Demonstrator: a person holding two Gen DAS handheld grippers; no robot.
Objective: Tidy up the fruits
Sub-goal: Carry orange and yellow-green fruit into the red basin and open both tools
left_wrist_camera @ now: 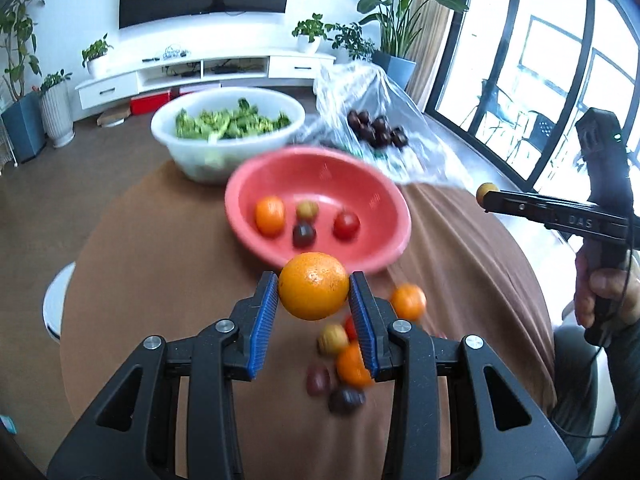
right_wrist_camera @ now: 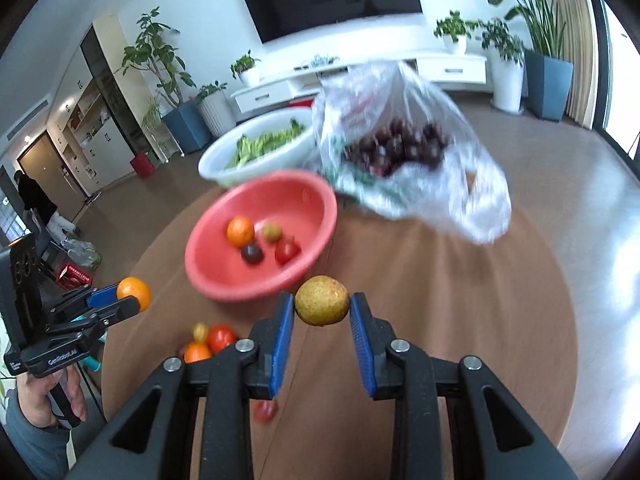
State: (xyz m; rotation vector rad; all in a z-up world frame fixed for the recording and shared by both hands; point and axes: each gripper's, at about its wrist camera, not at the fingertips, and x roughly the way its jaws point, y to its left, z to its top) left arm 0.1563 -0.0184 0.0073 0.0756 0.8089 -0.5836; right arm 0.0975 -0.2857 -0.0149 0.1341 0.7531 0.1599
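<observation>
My left gripper is shut on an orange and holds it above the brown table, just short of the red bowl. The bowl holds an orange, a red tomato, a dark fruit and a greenish fruit. My right gripper is shut on a yellow-green fruit, also in front of the red bowl. Several loose fruits lie on the table under the left gripper, and show in the right wrist view. Each gripper shows in the other's view, the right and the left.
A white bowl of green vegetables stands behind the red bowl. A clear plastic bag of dark fruits lies at the back right of the round brown table. A white stool stands at the table's left edge.
</observation>
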